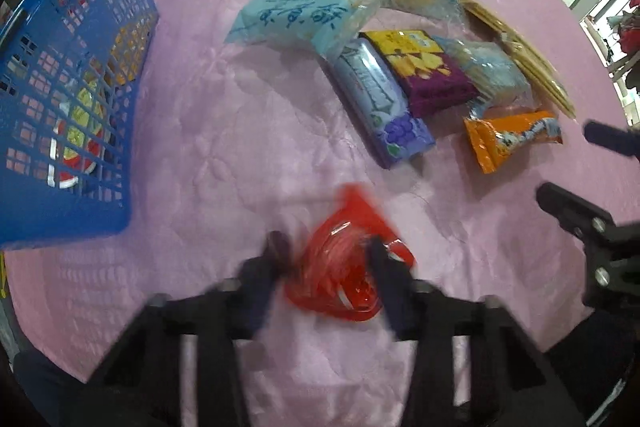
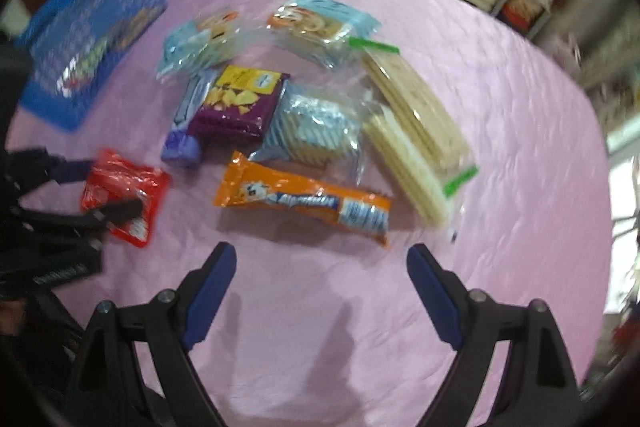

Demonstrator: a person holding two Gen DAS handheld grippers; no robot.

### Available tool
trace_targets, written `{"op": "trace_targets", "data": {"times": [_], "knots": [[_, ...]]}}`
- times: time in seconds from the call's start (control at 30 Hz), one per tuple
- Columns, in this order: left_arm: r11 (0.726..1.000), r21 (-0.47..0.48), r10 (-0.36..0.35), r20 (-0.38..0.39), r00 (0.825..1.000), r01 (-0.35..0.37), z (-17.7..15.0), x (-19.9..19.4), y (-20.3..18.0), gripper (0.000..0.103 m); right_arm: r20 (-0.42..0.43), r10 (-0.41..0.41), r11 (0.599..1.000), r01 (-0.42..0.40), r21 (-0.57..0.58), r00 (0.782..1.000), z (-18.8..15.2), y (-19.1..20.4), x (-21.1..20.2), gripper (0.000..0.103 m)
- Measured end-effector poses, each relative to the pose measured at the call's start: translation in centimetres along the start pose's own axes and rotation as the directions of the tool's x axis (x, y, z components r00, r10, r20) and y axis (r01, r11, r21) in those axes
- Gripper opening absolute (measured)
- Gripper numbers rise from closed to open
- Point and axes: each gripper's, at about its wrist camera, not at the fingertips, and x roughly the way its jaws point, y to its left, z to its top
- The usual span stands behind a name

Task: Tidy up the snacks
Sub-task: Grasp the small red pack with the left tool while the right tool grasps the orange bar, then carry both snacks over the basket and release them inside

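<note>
A small red snack packet (image 1: 344, 267) sits between the fingers of my left gripper (image 1: 326, 247), which closes on it; the view is motion-blurred. The right wrist view shows the same packet (image 2: 124, 195) with the left fingers on both sides. My right gripper (image 2: 320, 255) is open and empty, just in front of an orange snack bar (image 2: 304, 201). It also shows at the right edge of the left wrist view (image 1: 568, 167). A blue basket (image 1: 68, 95) with snacks inside stands at the left.
A pile of snacks lies on the pink tablecloth (image 2: 520, 147): a purple cracker pack (image 2: 240, 103), a lilac pack (image 1: 380, 103), light blue bags (image 1: 304, 15), a clear biscuit bag (image 2: 316, 131) and wafer packs (image 2: 416, 131). Shelves stand behind the table.
</note>
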Motion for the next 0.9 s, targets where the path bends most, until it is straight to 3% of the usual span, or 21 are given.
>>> {"op": "trace_targets", "data": {"times": [0.1, 0.2, 0.27, 0.3, 0.33, 0.4, 0.53, 0.57, 0.6, 0.7, 0.9], "knots": [[1.0, 0.008, 0.002, 0.003, 1.0, -0.002, -0.1, 0.0, -0.3, 0.03, 0.006, 0.032, 0.998, -0.031, -0.056, 0.999, 0.6, 0.1, 0.2, 0.09], [1.0, -0.015, -0.025, 0.0, 1.0, 0.025, -0.1, 0.0, -0.5, 0.02, -0.008, 0.039, 0.991, -0.039, -0.127, 0.999, 1.5, 0.8, 0.7, 0.088], [0.998, -0.031, -0.052, 0.001, 0.999, 0.052, 0.3, -0.3, -0.4, 0.019, -0.024, 0.019, 0.986, -0.023, -0.167, 1.0, 2.2, 1.5, 1.4, 0.079], [0.997, -0.041, -0.066, 0.004, 0.998, 0.066, 0.5, -0.3, -0.1, 0.019, -0.041, 0.022, 0.982, -0.029, -0.184, 0.999, 2.3, 1.6, 1.8, 0.067], [0.996, -0.051, -0.077, 0.006, 0.997, 0.077, 0.8, -0.4, 0.1, 0.018, -0.052, 0.009, 0.978, -0.02, -0.208, 0.999, 2.1, 1.6, 2.2, 0.063], [0.991, -0.083, -0.104, 0.023, 0.994, 0.106, 0.7, -0.6, 0.8, 0.018, -0.059, -0.009, 0.966, -0.007, -0.258, 0.998, 2.2, 1.8, 2.6, 0.063], [0.992, -0.058, -0.114, 0.037, 0.993, 0.116, 0.5, -1.0, 1.5, 0.019, -0.082, -0.049, 0.938, 0.017, -0.345, 0.995, 1.9, 2.0, 3.7, 0.059], [0.993, -0.048, -0.11, 0.042, 0.993, 0.112, 0.4, -1.4, 1.4, 0.019, -0.077, -0.044, 0.939, 0.015, -0.344, 0.996, 1.9, 1.9, 3.6, 0.054], [0.992, -0.044, -0.113, 0.048, 0.992, 0.116, 0.4, -1.5, 1.3, 0.019, -0.072, -0.049, 0.942, 0.022, -0.335, 0.996, 1.8, 1.7, 3.8, 0.041], [0.99, -0.037, -0.133, 0.061, 0.989, 0.135, 0.4, -2.4, 1.4, 0.019, -0.078, 0.031, 0.963, -0.05, -0.264, 0.996, 1.7, 1.0, 3.4, 0.03], [0.987, 0.007, -0.162, 0.141, 0.977, 0.163, 0.2, -5.9, 1.8, 0.019, -0.043, 0.093, 0.979, -0.099, -0.181, 0.995, 0.2, 1.4, 1.6, 0.025]]}}
